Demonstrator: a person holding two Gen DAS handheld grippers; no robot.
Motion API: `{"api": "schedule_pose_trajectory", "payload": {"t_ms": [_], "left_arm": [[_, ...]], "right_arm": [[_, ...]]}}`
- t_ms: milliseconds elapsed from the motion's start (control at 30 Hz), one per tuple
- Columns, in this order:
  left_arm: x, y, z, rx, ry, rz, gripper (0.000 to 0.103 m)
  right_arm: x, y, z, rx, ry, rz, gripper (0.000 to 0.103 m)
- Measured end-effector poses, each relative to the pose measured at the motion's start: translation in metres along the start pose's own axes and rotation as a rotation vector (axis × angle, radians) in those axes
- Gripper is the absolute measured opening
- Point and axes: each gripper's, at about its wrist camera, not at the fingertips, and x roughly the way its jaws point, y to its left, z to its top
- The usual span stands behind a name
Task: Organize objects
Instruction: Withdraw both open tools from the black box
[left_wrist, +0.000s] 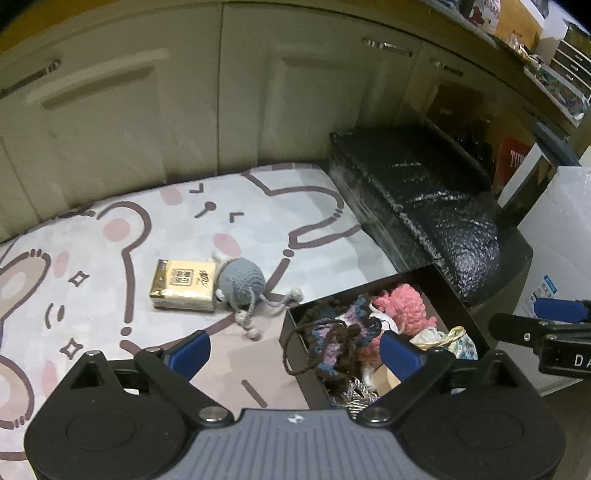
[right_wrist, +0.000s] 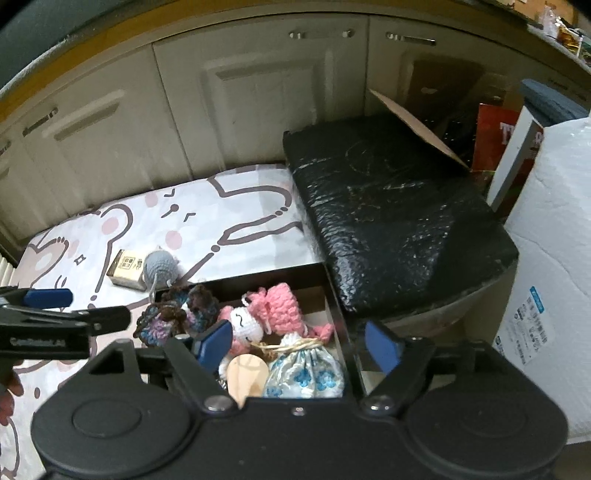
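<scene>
A black open box (left_wrist: 295, 325) (right_wrist: 334, 295) sits on the cartoon-print mat and holds several crochet pieces: a pink one (left_wrist: 402, 302) (right_wrist: 280, 301), a brown-and-blue one (left_wrist: 332, 332) (right_wrist: 173, 314), and a blue-and-white drawstring pouch (right_wrist: 306, 371). On the mat lie a yellow tissue pack (left_wrist: 183, 282) (right_wrist: 127, 269) and a grey crochet ball with strings (left_wrist: 240, 282) (right_wrist: 159, 264), touching each other. My left gripper (left_wrist: 295, 349) hovers open over the box's left edge. My right gripper (right_wrist: 299, 345) hangs open above the box, nothing between its fingers.
A black textured cushion (left_wrist: 424, 199) (right_wrist: 391, 210) lies behind and right of the box. Cream cabinet doors (left_wrist: 147, 110) (right_wrist: 240, 103) line the back. A white foam-wrapped block (right_wrist: 554, 258) stands at right. A person's fingers (right_wrist: 9, 391) show at the left edge.
</scene>
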Motion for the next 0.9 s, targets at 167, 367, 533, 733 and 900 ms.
{"api": "schedule_pose_trajectory", "payload": {"t_ms": [167, 367, 533, 733, 900], "left_arm": [[-0.013, 0.002, 0.0, 0.005, -0.02, 0.008, 0.101], [-0.026, 0.005, -0.002, 0.01, -0.043, 0.014, 0.103], [-0.032, 0.007, -0.003, 0.012, -0.046, 0.007, 0.103], [-0.038, 0.015, -0.004, -0.008, -0.068, -0.002, 0.103], [-0.041, 0.024, -0.005, -0.017, -0.084, 0.006, 0.103]], "right_arm": [[-0.009, -0.001, -0.002, 0.005, -0.024, -0.027, 0.094], [-0.017, -0.003, -0.006, 0.02, -0.053, -0.055, 0.102], [-0.02, -0.003, -0.007, 0.026, -0.06, -0.065, 0.103], [-0.022, -0.001, -0.009, 0.039, -0.07, -0.078, 0.103], [-0.019, 0.001, -0.009, 0.052, -0.081, -0.086, 0.103]]}}
